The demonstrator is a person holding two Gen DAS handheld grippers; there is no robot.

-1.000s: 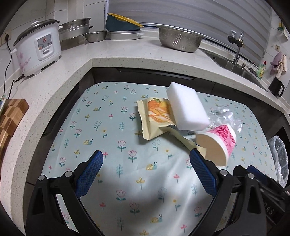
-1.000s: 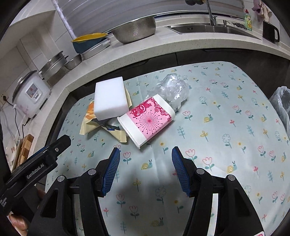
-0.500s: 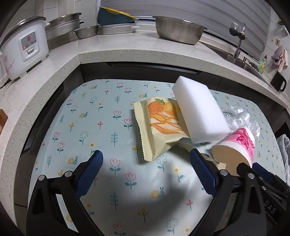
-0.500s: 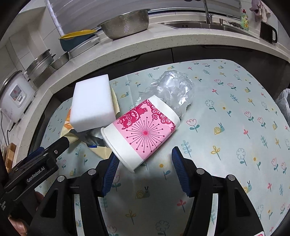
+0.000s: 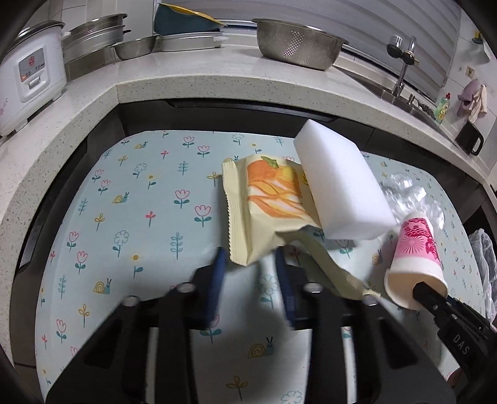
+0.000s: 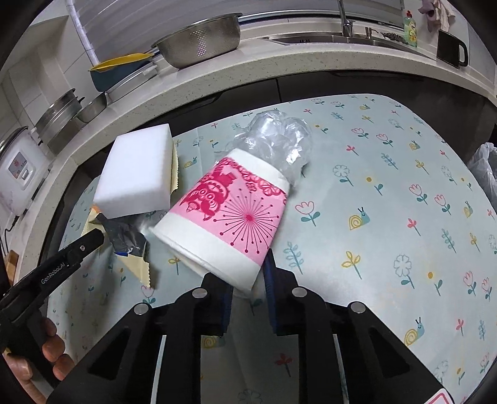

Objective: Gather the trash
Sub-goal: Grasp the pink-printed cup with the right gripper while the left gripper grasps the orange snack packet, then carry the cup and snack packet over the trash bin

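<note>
Left gripper (image 5: 250,258): jaws closing, corner of the cream snack wrapper with orange print (image 5: 264,205) between the blue pads, contact blurred; white rectangular foam block (image 5: 341,189) beyond the right finger, lying on the wrapper. Right gripper (image 6: 248,279): jaws closing on the rim of the tipped white-and-pink paper cup (image 6: 226,214); crumpled clear plastic (image 6: 276,140) beyond the cup.

A: Speckled pale stone worktop (image 5: 186,84) curves around the corner. White tiled wall (image 5: 74,12) at left, a ribbed grey blind (image 5: 357,18) behind.

B: On it: white rice cooker (image 5: 28,77), stacked steel pots (image 5: 93,34), steel colander (image 5: 298,42), a blue and yellow bowl (image 5: 183,18).

A: Sink with tap (image 5: 402,66) at right, green soap bottle (image 5: 442,107), a cloth hanging (image 5: 472,99).

B: Below, dark cabinet fronts (image 5: 233,116). A lower table under a pale floral cloth (image 5: 139,202). Even indoor light.
</note>
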